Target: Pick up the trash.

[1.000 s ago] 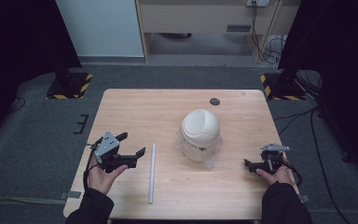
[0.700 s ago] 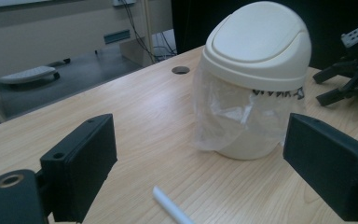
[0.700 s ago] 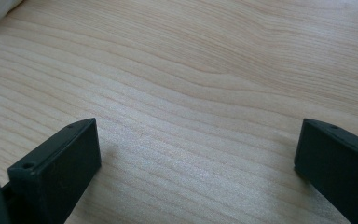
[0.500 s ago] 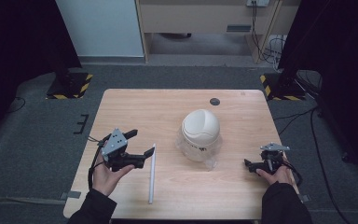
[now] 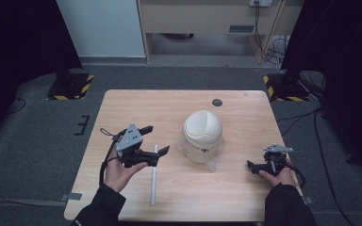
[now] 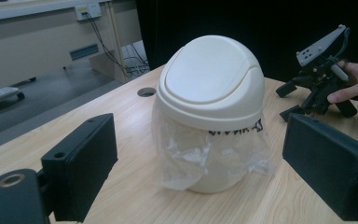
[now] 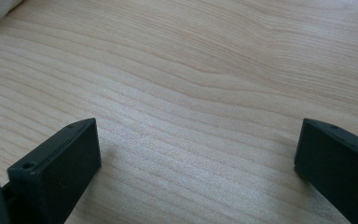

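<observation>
Table (image 5: 179,108) — pale wood, fine darker grain lines running along it; one small dark round spot (image 5: 217,102) near the far edge. Bin (image 5: 202,129): cream-white domed lid, clear plastic liner (image 6: 200,161) showing glossy below the lid, black lettering on it, unreadable. Rod (image 5: 154,174) on the table: light grey-white. Left gripper (image 5: 151,140): black body and jaws, grey three-cornered plate on top. Right gripper (image 5: 250,165): black, with the same grey plate. Sleeves (image 5: 101,207) — black. Floor (image 5: 37,141): dark grey carpet. Two stand bases (image 5: 70,85) carry yellow-and-black hazard stripes. Back wall panel (image 5: 103,26): pale blue-white; cabinet (image 5: 193,16) beside it beige.
</observation>
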### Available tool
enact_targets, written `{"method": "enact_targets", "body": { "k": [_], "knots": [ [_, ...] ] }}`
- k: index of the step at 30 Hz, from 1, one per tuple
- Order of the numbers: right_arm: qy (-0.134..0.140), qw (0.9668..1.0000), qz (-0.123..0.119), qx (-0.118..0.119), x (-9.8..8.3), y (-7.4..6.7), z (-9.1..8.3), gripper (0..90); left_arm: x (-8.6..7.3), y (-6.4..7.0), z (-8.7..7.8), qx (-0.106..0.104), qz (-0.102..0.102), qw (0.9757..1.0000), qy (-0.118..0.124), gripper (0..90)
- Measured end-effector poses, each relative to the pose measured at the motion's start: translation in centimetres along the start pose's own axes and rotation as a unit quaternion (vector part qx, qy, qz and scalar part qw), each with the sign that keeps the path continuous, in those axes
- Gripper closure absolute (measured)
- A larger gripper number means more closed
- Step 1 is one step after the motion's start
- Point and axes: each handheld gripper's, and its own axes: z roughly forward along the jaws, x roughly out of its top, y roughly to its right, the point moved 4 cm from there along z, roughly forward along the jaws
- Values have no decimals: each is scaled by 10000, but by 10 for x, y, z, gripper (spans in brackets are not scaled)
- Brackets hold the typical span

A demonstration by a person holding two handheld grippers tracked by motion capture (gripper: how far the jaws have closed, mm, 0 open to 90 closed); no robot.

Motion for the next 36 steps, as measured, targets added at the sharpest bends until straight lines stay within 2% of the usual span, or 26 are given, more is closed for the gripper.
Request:
{"method": "enact_targets", "body": {
  "k": [11,18,27,36],
  "knots": [
    [0,10000,-3,1,0,0,0,7,13,10,33,-226,136,9996,-50,96],
    [4,10000,-10,7,0,0,0,7,14,15,47,-321,116,9994,-99,98],
    [5,10000,-22,14,0,0,0,7,9,26,76,-515,126,9983,-223,103],
    [2,10000,-40,21,0,1,0,7,11,31,92,-604,120,9977,-267,105]
  ]
}}
